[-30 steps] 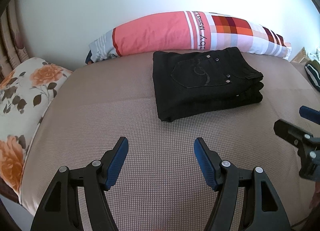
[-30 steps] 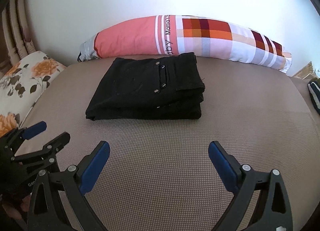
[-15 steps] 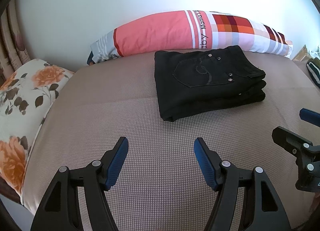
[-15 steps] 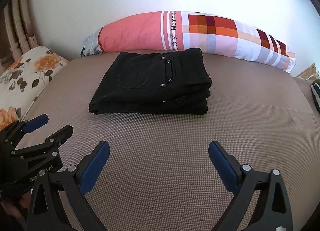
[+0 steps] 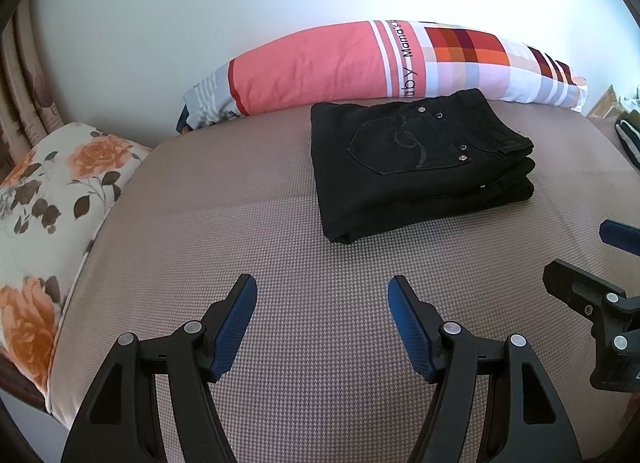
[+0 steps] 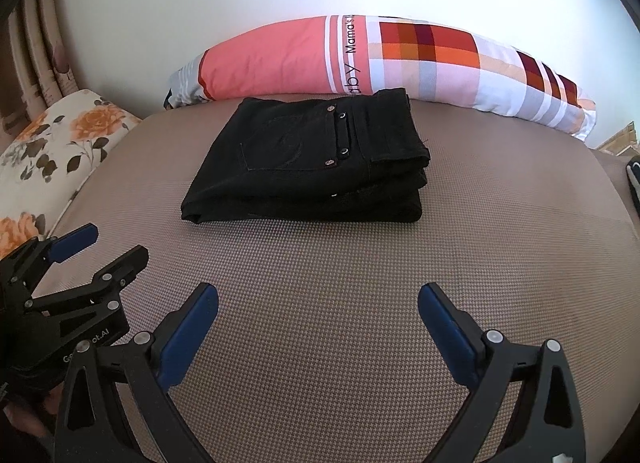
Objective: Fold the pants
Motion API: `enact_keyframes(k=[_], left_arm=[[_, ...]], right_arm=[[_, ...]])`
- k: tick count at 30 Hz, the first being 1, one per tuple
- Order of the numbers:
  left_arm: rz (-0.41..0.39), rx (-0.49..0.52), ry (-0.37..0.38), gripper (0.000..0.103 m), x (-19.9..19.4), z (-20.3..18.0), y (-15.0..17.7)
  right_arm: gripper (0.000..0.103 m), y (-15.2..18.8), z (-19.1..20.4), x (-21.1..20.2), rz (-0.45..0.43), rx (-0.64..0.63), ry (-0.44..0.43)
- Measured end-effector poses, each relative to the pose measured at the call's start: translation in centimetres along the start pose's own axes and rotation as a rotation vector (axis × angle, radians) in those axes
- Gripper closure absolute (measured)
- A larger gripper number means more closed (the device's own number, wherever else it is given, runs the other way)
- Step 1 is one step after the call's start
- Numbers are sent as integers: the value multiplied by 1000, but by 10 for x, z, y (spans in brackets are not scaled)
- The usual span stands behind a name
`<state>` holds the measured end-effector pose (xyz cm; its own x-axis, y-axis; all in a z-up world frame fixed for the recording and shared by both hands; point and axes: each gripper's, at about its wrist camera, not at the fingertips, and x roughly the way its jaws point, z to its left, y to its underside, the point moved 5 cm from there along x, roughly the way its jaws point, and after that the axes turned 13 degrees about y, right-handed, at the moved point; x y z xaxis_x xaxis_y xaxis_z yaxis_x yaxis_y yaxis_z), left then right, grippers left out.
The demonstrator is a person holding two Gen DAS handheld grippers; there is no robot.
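The black denim pants lie folded in a stack well ahead of both grippers; folding looks finished. The left gripper and right gripper gape wide, empty; next, likely only withdrawal.

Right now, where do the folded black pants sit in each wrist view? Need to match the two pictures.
Left wrist: folded black pants lie right of centre, upper half, beyond the open left gripper.
Right wrist: folded black pants lie just left of centre, upper half, beyond the open right gripper.
Shared landmark: the long pink and plaid pillow directly behind the pants, against the wall.
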<state>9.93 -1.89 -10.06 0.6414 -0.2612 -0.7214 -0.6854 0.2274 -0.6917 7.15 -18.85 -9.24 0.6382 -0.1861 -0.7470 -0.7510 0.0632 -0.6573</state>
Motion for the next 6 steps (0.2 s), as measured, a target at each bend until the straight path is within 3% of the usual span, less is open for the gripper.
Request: enact_keyframes(k=[6], left_arm=[[2, 0, 1, 34, 0, 0, 1]], right_arm=[[4, 0, -2, 0, 0, 3, 4]])
